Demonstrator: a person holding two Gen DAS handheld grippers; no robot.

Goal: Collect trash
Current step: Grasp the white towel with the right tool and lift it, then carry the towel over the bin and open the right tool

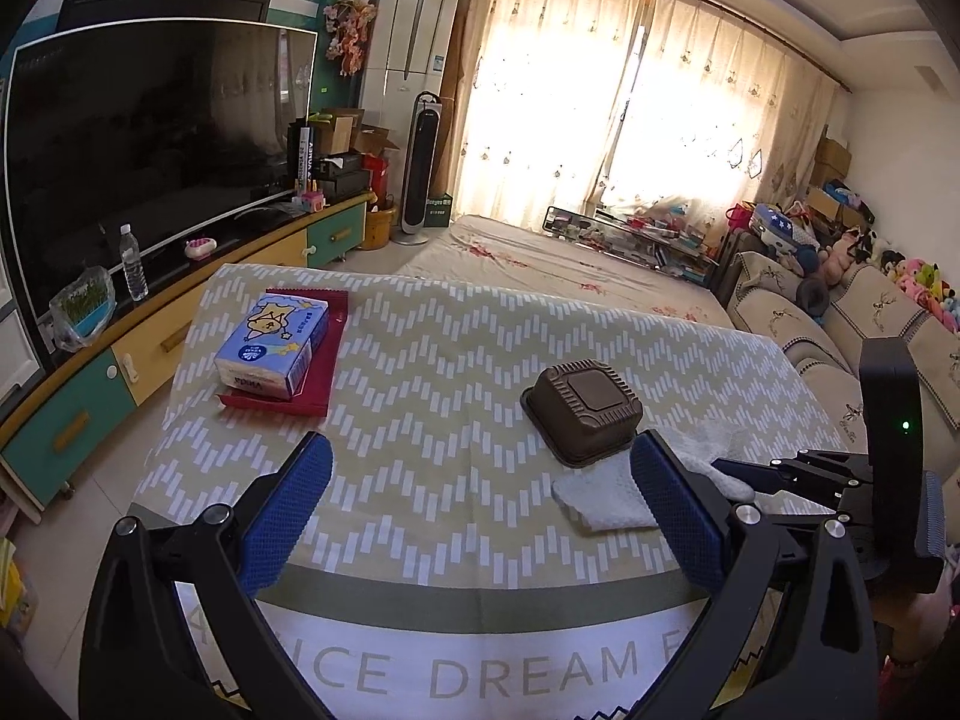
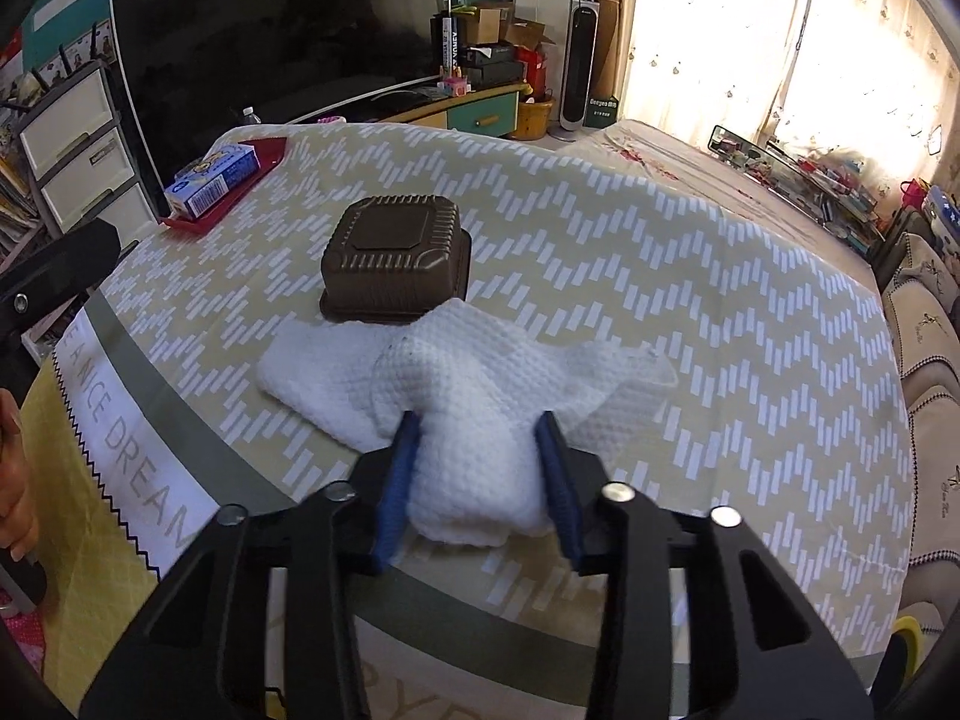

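Bench [image 1: 456,348] covered with a zigzag-pattern cloth, green band and lettering along the near edge.

Right gripper [image 2: 480,438]: jaws partly closed around a bunched fold of the white cloth [image 2: 474,372]; both blue pads [image 2: 403,468] press into the fabric. The cloth lies on the bench near the front edge, its far end touching the base of the brown container [image 2: 393,258]. In the right wrist view the container sits at 12 o'clock from the gripper, upside down, ribbed bottom facing up.

Left gripper [image 1: 480,474]: jaws wide apart, holding nothing, hovering above the bench near the front edge. From the left wrist view the brown container [image 1: 582,411] is at 1 o'clock, just beyond the right pad [image 1: 666,504]. The white cloth [image 1: 606,498] shows at 2 o'clock, partly hidden by that pad. The right gripper [image 1: 888,480] enters at 3 o'clock, its tip hidden.

Tissue box [image 1: 273,345], blue and white, rests on a red tray [image 1: 321,378] at 10 o'clock, toward the far left corner of the bench, well apart from the container.

Beyond the bench at 9 to 10 o'clock: television [image 1: 150,144] on a low cabinet, water bottle [image 1: 132,264] in front of it.
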